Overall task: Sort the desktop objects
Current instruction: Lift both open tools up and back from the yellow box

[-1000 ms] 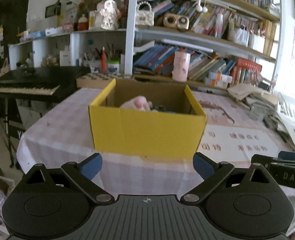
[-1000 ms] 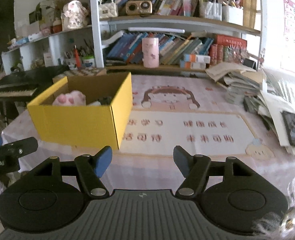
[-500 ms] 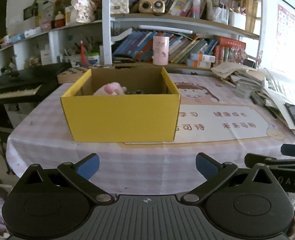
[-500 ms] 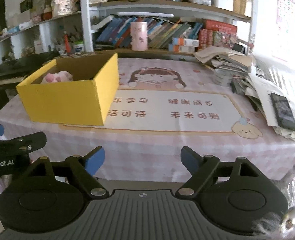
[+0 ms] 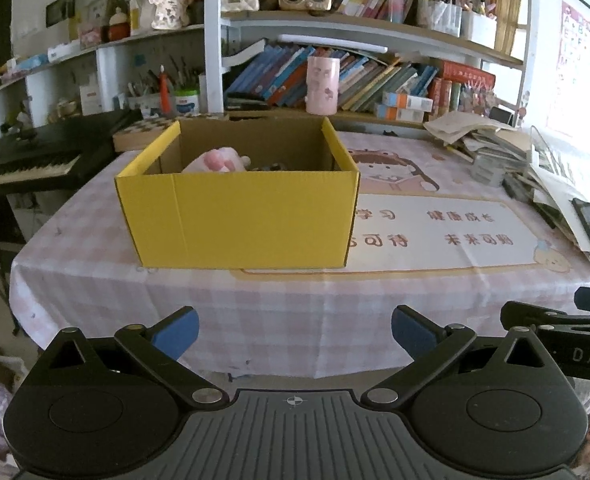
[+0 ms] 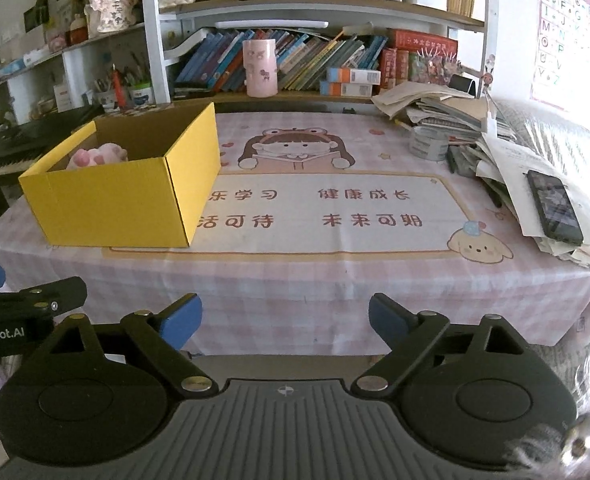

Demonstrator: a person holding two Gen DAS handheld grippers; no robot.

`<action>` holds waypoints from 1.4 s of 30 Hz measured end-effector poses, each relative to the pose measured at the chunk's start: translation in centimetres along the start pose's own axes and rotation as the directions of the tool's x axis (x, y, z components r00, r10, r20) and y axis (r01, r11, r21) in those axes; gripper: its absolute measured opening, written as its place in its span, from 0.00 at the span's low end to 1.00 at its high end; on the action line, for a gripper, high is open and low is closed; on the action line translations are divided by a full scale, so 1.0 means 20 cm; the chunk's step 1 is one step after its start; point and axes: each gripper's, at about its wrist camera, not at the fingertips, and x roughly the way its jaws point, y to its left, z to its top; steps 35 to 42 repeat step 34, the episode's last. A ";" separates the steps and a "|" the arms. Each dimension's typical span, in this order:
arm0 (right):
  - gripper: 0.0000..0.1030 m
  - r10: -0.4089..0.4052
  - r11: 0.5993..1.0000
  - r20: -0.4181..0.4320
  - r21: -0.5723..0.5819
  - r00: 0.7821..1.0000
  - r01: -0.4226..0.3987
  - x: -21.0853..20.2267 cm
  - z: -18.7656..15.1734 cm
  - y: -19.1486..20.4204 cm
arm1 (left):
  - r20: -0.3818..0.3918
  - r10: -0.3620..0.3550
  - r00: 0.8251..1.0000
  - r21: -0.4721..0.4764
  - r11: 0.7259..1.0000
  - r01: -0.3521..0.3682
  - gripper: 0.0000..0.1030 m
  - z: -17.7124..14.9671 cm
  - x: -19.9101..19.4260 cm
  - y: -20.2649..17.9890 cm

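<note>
A yellow cardboard box (image 5: 239, 216) stands on the left part of the table, also in the right wrist view (image 6: 111, 208). A pink plush toy (image 5: 217, 160) and some dark items lie inside it; the plush also shows in the right wrist view (image 6: 95, 156). My left gripper (image 5: 295, 330) is open and empty, held in front of the table's near edge. My right gripper (image 6: 285, 318) is open and empty, also off the near edge. Each gripper shows at the side of the other's view.
A pink checked tablecloth (image 6: 295, 280) with a cartoon mat (image 6: 327, 212) covers the table. A heap of papers and books with a black phone (image 6: 555, 206) and a tape roll (image 6: 429, 144) lies at the right. Bookshelves stand behind; a keyboard piano (image 5: 23, 160) stands left.
Both grippers have pulled back from the table and away from the box, which now looks smaller and farther. Both stay open and empty.
</note>
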 end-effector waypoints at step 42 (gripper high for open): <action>0.90 0.017 1.000 -0.054 -0.016 0.998 -0.018 0.08 0.03 0.02 | -0.035 -0.026 0.999 0.004 1.000 0.026 1.00 0.02 0.06 0.01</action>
